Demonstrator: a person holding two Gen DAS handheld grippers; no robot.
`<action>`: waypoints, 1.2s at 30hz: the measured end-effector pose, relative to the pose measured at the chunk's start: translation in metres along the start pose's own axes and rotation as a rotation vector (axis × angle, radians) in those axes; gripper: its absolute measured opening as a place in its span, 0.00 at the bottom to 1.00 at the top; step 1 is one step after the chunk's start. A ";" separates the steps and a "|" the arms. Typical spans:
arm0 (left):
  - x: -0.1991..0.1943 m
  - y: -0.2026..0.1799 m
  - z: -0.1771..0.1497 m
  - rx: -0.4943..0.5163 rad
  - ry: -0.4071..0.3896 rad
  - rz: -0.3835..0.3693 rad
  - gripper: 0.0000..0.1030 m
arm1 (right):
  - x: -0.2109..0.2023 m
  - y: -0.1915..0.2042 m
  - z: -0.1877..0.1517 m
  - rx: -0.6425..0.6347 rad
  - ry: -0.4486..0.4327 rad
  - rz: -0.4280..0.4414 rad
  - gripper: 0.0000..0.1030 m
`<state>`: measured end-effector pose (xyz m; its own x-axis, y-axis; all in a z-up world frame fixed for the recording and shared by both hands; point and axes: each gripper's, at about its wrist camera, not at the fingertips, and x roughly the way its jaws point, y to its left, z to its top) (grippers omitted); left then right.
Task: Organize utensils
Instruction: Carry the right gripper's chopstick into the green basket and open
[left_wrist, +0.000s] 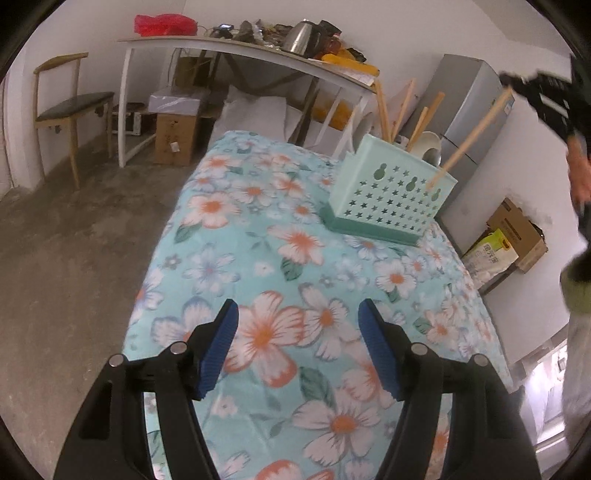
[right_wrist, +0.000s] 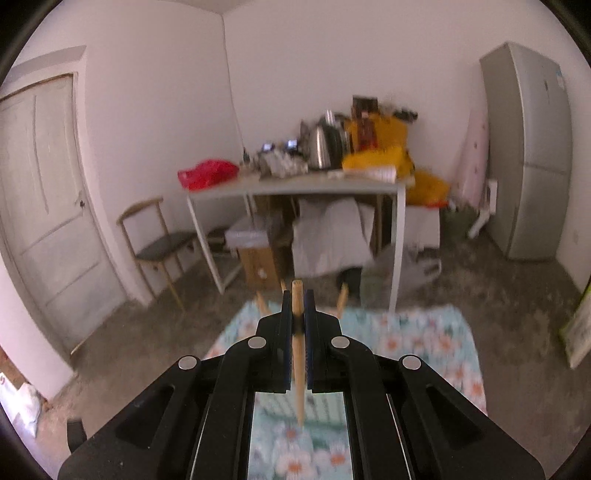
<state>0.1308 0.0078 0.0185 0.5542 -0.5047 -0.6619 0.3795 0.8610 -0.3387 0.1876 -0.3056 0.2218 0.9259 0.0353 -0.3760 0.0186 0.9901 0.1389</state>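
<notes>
A mint green utensil holder (left_wrist: 388, 192) with star-shaped holes stands at the far right of the floral tablecloth (left_wrist: 258, 258). It holds several wooden chopsticks (left_wrist: 402, 107) and a white spoon (left_wrist: 424, 144). My left gripper (left_wrist: 298, 350) is open and empty, low over the cloth near its front. My right gripper (right_wrist: 298, 306) is shut on a wooden chopstick (right_wrist: 298, 354) and holds it upright. In the left wrist view this chopstick (left_wrist: 472, 136) slants down with its tip at the holder's right rim, and the right gripper (left_wrist: 517, 83) is at the upper right.
A white table (left_wrist: 236, 48) with a kettle (left_wrist: 303, 37), a red bag and clutter stands behind. A chair (left_wrist: 70, 107) is at the left wall. A grey fridge (left_wrist: 469, 110) stands right of the holder. Cardboard boxes (left_wrist: 517, 232) lie on the floor at right.
</notes>
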 end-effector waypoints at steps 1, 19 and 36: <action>-0.003 0.001 -0.001 0.003 -0.008 0.009 0.63 | 0.004 0.003 0.007 -0.007 -0.013 -0.007 0.04; -0.008 0.018 0.001 -0.017 -0.034 0.042 0.65 | 0.066 -0.001 -0.001 -0.020 0.018 -0.080 0.04; -0.017 -0.019 0.019 0.080 -0.095 0.047 0.86 | -0.031 -0.043 -0.074 0.160 -0.012 0.035 0.45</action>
<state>0.1285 -0.0014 0.0486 0.6390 -0.4705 -0.6085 0.4068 0.8781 -0.2519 0.1301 -0.3388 0.1601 0.9317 0.0671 -0.3571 0.0450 0.9540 0.2965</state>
